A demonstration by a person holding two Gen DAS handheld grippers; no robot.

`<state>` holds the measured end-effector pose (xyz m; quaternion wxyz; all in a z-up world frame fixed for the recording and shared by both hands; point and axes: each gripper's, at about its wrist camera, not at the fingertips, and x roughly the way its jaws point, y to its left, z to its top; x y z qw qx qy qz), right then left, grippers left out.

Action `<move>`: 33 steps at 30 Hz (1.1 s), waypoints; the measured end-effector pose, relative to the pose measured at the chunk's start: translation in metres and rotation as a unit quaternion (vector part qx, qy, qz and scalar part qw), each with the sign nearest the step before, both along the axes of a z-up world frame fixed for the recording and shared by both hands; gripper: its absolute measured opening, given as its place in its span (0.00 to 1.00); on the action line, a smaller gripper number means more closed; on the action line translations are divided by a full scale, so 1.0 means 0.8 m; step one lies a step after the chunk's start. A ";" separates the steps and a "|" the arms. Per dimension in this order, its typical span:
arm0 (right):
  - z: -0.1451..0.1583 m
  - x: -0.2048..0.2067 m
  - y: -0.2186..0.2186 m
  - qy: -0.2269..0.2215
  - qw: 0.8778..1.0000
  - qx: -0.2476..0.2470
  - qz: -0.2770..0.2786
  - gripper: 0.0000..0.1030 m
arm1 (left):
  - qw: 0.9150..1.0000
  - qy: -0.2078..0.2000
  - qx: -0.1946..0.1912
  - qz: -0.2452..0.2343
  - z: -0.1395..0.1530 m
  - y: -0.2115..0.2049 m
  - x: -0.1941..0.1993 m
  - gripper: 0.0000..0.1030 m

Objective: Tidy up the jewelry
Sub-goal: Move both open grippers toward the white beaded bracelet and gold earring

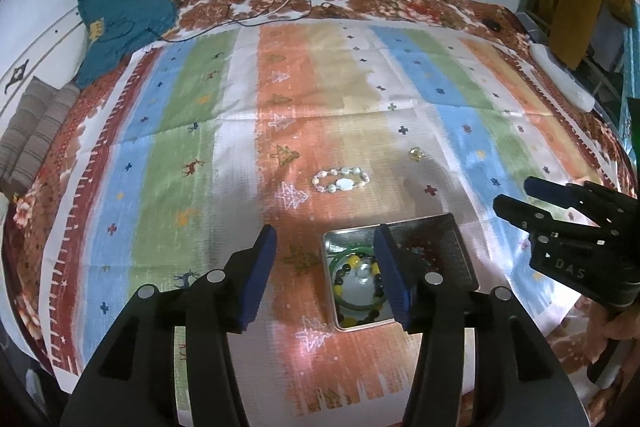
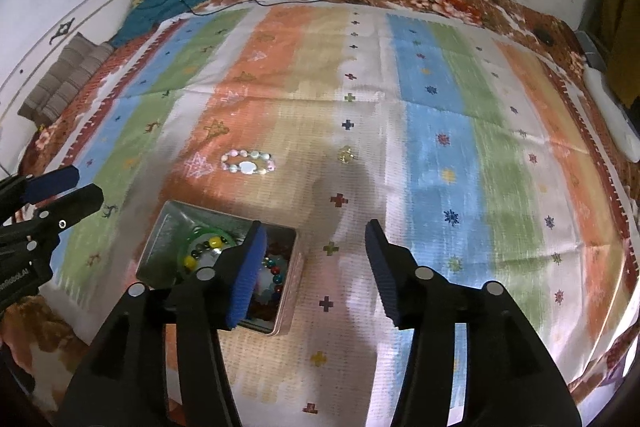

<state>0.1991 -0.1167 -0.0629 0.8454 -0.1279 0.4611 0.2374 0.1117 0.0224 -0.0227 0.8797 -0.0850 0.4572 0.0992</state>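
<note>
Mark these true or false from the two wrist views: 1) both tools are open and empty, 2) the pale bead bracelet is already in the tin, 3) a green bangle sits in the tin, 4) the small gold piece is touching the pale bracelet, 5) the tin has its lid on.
1) Left tool and right tool are open and empty. True.
2) The pale bead bracelet is in the tin. False: it lies on the striped cloth, beyond the tin.
3) A green bangle sits in the tin. True, with beaded bracelets.
4) The small gold piece touches the pale bracelet. False: it lies apart, to its right.
5) The tin has its lid on. False: it is open, contents visible.
</note>
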 end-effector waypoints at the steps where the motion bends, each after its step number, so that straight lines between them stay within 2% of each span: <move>1: -0.001 0.002 0.000 0.001 1.000 -0.001 -0.001 0.53 | 1.000 0.002 -0.001 0.003 -0.002 0.002 0.002 0.56; 2: -0.002 0.004 0.000 0.003 1.000 -0.003 -0.003 0.53 | 1.000 0.003 -0.001 0.004 -0.003 0.004 0.004 0.60; 7: -0.009 0.015 0.000 0.012 1.000 -0.010 -0.011 0.61 | 1.000 0.013 -0.003 0.008 -0.011 0.010 0.017 0.61; 11: -0.014 0.024 -0.001 0.018 1.000 -0.014 -0.019 0.67 | 1.000 0.016 -0.010 0.006 -0.014 0.013 0.028 0.72; 12: -0.015 0.027 -0.001 0.021 0.999 -0.015 -0.020 0.67 | 1.000 0.016 -0.009 0.006 -0.014 0.013 0.030 0.76; 17: -0.024 0.046 -0.002 0.035 0.999 -0.020 -0.031 0.67 | 1.000 0.016 -0.002 0.005 -0.016 0.018 0.044 0.80; 33: -0.039 0.090 0.014 0.047 0.998 -0.033 -0.037 0.68 | 0.998 0.056 -0.025 0.004 -0.052 0.042 0.111 0.80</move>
